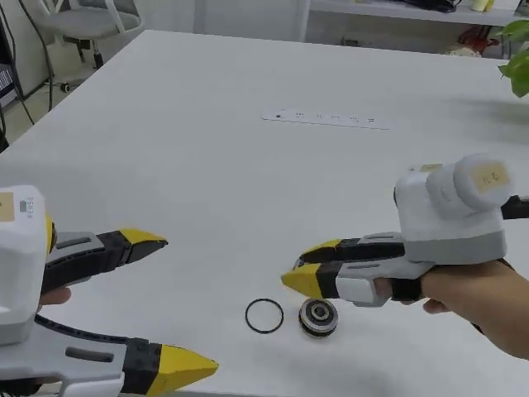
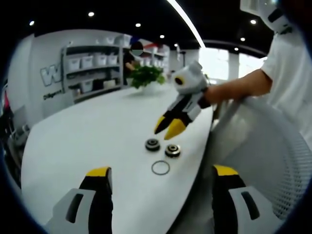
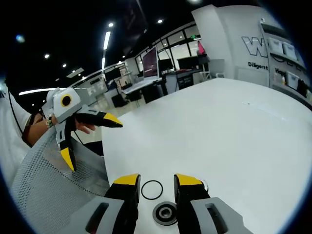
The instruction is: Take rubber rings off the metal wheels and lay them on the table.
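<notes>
A black rubber ring (image 1: 264, 315) lies flat on the white table (image 1: 248, 165) near its front edge, free of any wheel. Just to its right stands a metal wheel (image 1: 318, 318). The left gripper view shows the ring (image 2: 160, 167) and two wheels side by side, one (image 2: 172, 150) nearer and one (image 2: 152, 144) farther. My right gripper (image 1: 291, 271) hovers just above the wheels, jaws a little apart with nothing between them. Below it in its own view are the ring (image 3: 152, 189) and a wheel (image 3: 165, 213). My left gripper (image 1: 183, 303) is held wide open to the left of the ring, empty.
A white power strip (image 1: 325, 119) lies farther back on the table. An office chair (image 1: 83, 21) stands at the far left corner, a green plant (image 1: 517, 58) at the far right. A mesh chair back (image 2: 258, 161) sits close behind the table's front edge.
</notes>
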The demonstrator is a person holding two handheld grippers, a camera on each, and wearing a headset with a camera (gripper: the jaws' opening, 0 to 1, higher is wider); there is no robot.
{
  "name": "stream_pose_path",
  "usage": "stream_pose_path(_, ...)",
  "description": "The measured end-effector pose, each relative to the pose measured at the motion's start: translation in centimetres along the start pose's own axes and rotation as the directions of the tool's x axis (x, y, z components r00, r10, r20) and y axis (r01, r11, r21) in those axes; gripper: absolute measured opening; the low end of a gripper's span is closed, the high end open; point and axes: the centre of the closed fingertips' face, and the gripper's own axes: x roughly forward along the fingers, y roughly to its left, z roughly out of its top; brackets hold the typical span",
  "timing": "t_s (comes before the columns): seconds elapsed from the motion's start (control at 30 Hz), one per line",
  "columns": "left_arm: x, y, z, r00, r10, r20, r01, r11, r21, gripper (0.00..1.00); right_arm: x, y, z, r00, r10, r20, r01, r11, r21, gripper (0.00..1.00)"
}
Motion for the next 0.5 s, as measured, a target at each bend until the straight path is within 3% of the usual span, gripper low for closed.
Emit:
stream_pose_path(0.2,-0.1,-0.1,0.2,1.0000,-0.005,0.002,0.005,1.000,0.019,0.85,-1.6,-1.0,0.2,0.9994,-0.029,0.018,0.029,1.000,-0.001,0.26)
stream_pose_path(0.33,-0.1,-0.7,0.7,0.9995,-0.033,-0.001,0.033,0.998,0.050,0.85,-2.4,-1.5,-0.2,0.9989,-0.044,0.014,0.044,0.999,-0.001,0.26)
stream_pose_path(0.5,0.0,-1.0,3.2,0.9984,-0.054,0.018,0.053,0.996,0.078,0.84,-3.2,-2.2,-1.0,0.9987,-0.050,0.002,0.050,0.999,0.022,0.25)
